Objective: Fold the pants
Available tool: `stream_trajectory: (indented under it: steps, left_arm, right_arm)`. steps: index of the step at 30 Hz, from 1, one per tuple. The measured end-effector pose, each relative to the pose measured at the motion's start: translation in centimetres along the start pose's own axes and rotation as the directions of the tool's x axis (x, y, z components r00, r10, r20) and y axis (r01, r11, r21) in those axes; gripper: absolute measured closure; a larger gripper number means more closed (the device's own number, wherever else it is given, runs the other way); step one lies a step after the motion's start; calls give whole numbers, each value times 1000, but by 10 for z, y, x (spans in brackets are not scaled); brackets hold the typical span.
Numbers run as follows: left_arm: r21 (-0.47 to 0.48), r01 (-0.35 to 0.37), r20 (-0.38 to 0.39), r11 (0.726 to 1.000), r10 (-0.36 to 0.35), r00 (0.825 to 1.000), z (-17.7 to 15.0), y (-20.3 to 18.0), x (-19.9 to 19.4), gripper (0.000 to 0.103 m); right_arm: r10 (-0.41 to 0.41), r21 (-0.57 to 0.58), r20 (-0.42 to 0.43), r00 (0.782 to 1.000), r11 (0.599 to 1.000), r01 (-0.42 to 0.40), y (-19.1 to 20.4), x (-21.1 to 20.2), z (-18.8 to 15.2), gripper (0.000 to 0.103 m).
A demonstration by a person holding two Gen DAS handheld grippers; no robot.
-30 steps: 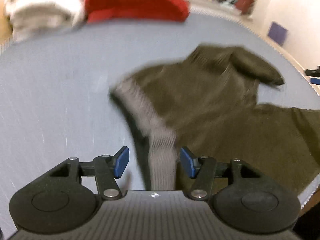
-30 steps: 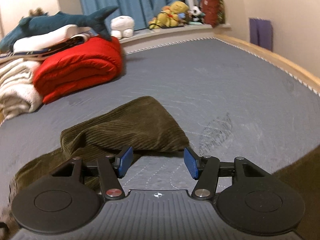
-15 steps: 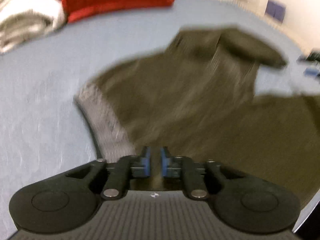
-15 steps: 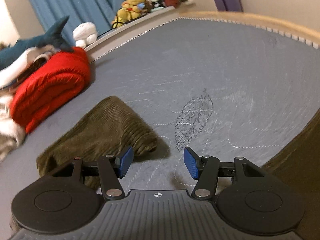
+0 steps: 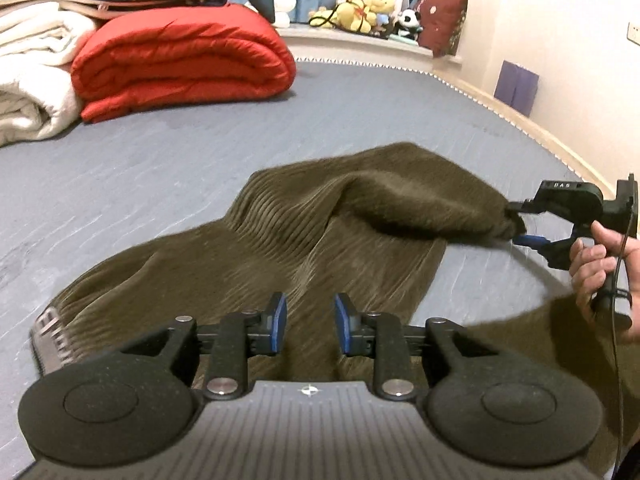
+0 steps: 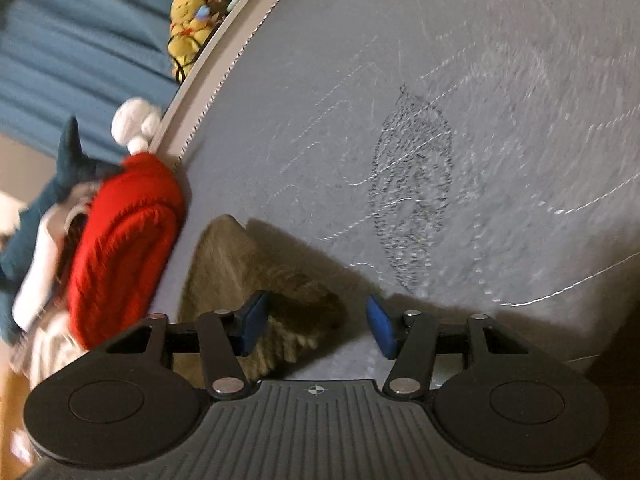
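Nearest, the left gripper [image 5: 307, 322], a second before wide beside the waistband, had pinched in and was opening again over the pants [image 5: 304, 232] on the bed [image 5: 168, 160]. Farther off, the right gripper [image 6: 316, 326], rolled sideways, was closing around a leg end, not yet clamped. No writing was legible.

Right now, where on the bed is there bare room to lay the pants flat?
The grey bed cover lies bare between the red quilt and the olive pants, and out toward the far edge. The left corner is crowded: quilt, white blankets.
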State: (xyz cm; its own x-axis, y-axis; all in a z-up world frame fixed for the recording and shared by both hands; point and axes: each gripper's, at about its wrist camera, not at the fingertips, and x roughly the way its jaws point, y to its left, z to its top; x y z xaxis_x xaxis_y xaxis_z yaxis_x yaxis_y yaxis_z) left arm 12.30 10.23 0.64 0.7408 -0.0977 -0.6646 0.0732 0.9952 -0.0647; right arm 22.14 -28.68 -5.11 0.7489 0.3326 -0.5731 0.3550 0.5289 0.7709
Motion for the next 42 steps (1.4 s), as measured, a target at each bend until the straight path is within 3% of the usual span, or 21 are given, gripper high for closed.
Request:
stream_trajectory:
  steps: [3, 6, 8, 9, 10, 12, 13, 15, 16, 17, 18, 20, 23, 25, 29, 31, 34, 37, 39, 41, 42]
  left_arm:
    - [-24, 4, 22, 1000, -3, 1000, 7, -6, 12, 74]
    - [-66, 4, 46, 998, -1, 999, 10, 1, 16, 74]
    - [-101, 1, 64, 995, 5, 998, 14, 9, 17, 74]
    - [-124, 0, 71, 992, 9, 997, 15, 15, 17, 74]
    - [-145, 0, 74, 989, 11, 997, 17, 23, 15, 74]
    - [-186, -5, 70, 983, 18, 997, 18, 34, 15, 74]
    - [-202, -15, 62, 979, 28, 998, 19, 39, 16, 74]
    - [-231, -21, 43, 973, 32, 999, 18, 48, 18, 74]
    - [-245, -15, 35, 970, 24, 999, 17, 51, 18, 73]
    - [-259, -9, 28, 966, 17, 999, 17, 55, 18, 71]
    - [-275, -1, 21, 961, 7, 1000, 16, 58, 18, 70]
    - [-295, 9, 18, 956, -4, 1000, 14, 63, 15, 69]
    - [-301, 7, 13, 954, -4, 1000, 13, 67, 14, 69]
    - [-303, 11, 11, 953, -8, 1000, 12, 68, 14, 69]
    - [-289, 17, 9, 957, -15, 1000, 9, 63, 11, 69]
    - [-278, 17, 8, 960, -16, 1000, 9, 60, 12, 69]
    - [-262, 17, 10, 965, -15, 1000, 10, 55, 12, 69]
    - [-253, 26, 19, 967, -22, 1000, 10, 53, 12, 69]
    - [-244, 27, 24, 969, -22, 999, 10, 50, 10, 69]
    - [-240, 31, 30, 970, -25, 999, 10, 49, 8, 69]
    - [-239, 36, 35, 970, -28, 999, 10, 48, 7, 69]
  right_arm:
    - [-8, -27, 28, 1000, 1000, 9, 8, 4, -1, 74]
    - [-24, -200, 115, 993, 979, 46, 37, -6, -11, 82]
    - [74, -463, 184, 980, 886, 20, 79, -25, -33, 85]
    - [139, -607, 193, 971, 795, 7, 100, -35, -51, 85]
    - [237, -781, 151, 960, 624, -32, 124, -47, -82, 85]
    - [333, -936, -95, 938, 290, -198, 146, -61, -137, 85]
    - [306, -945, -234, 923, 153, -290, 148, -60, -162, 85]
    - [167, -925, -379, 910, -31, -379, 142, -50, -204, 85]
    - [100, -917, -397, 913, -80, -390, 138, -44, -218, 84]
    - [64, -913, -403, 913, -92, -397, 136, -40, -224, 83]
    - [57, -913, -406, 912, -78, -401, 136, -39, -223, 83]
    - [104, -911, -408, 907, 21, -412, 142, -44, -206, 70]
    - [245, -872, -373, 895, 237, -428, 148, -55, -162, 49]
    - [298, -832, -299, 907, 385, -400, 144, -56, -132, 48]
    - [259, -609, -159, 953, 734, -301, 116, -21, -78, 48]
    - [200, -480, -147, 969, 842, -247, 99, 3, -64, 46]
    - [193, -355, -207, 959, 899, -257, 81, 25, -60, 46]
    - [232, -293, -231, 945, 909, -295, 77, 29, -65, 47]
    - [255, -280, -242, 936, 905, -319, 77, 27, -68, 59]
    - [270, -309, -274, 923, 884, -350, 85, 29, -72, 90]
    - [269, -339, -280, 921, 870, -357, 91, 27, -75, 94]
